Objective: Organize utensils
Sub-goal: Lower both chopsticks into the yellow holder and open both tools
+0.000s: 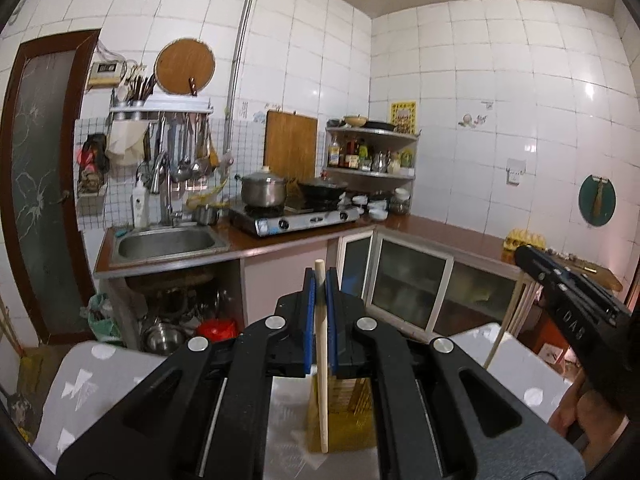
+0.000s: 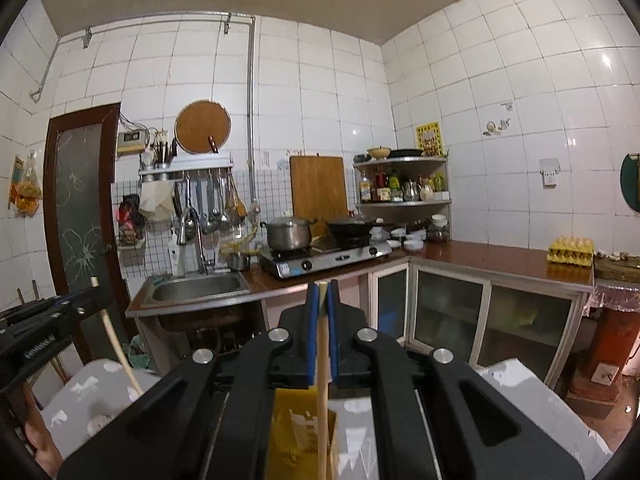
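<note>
We see each hand-held gripper, left [image 1: 320,280] and right [image 2: 322,292], clamped tight on an upright chopstick [image 1: 321,360] above the yellow holder [image 1: 344,420]; only the right view shows the egg tray [image 2: 570,251] whole.

A white table [image 1: 100,376] with a pale grey pattern fills the bottom of both wrist views. On it, near the middle, stands a yellow basket [image 1: 348,412]; in the right wrist view it [image 2: 296,432] sits at about six o'clock, though blur leaves its contents unclear.

Beyond the table runs a brown countertop [image 2: 480,256] along two tiled walls. At nine o'clock a steel sink [image 2: 200,288] is set into it. Toward twelve o'clock a gas stove [image 2: 324,258] rests on it, bearing a lidded pot [image 2: 289,233] and a black wok [image 2: 352,229]. At three o'clock lies a yellow egg tray [image 2: 571,251]; small white bowls [image 2: 408,238] cluster in the corner.
</note>
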Available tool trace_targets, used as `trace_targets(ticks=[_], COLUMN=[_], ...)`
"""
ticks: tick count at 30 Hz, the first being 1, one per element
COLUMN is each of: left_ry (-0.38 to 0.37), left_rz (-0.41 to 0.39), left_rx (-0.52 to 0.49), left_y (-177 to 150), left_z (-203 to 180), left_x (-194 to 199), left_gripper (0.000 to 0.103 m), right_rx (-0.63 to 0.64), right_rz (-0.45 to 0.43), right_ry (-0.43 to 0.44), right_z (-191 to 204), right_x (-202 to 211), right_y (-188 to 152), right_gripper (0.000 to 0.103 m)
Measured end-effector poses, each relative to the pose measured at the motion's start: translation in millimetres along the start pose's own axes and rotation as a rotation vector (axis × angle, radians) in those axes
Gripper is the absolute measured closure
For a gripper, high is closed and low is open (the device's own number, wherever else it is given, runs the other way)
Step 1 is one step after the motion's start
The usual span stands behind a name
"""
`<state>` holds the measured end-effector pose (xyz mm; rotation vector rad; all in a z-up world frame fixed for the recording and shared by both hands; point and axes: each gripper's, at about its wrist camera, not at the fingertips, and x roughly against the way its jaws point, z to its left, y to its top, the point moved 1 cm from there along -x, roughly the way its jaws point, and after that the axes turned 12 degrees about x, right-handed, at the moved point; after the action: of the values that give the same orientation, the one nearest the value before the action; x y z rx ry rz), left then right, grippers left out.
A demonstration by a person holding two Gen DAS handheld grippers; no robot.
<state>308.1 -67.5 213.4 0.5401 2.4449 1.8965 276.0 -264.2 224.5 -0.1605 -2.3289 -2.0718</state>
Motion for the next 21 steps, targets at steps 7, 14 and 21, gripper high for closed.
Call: trace_targets(ticks=[7,14,21], left_ry=[-0.015,0.003,0.046], left_rz=[-0.047,0.013,0.104], left_rx=[-0.032,-0.020,-0.025], left_y=[13,-16,-58], left_z=[-29,-22,5], left_x=[-33,-83,-121], left_gripper=[0.099,0.099,0.099], right_rx=[-0.025,-0.056,-0.030], right_rz=[-0.038,0.014,0.118], right_ry=[-0.025,0.001,0.037], right_z=[-3,-1,12], right_x=[-27,-76,-107], right_y=[16,-16,-67], right_gripper=[0.098,0.098,0.098])
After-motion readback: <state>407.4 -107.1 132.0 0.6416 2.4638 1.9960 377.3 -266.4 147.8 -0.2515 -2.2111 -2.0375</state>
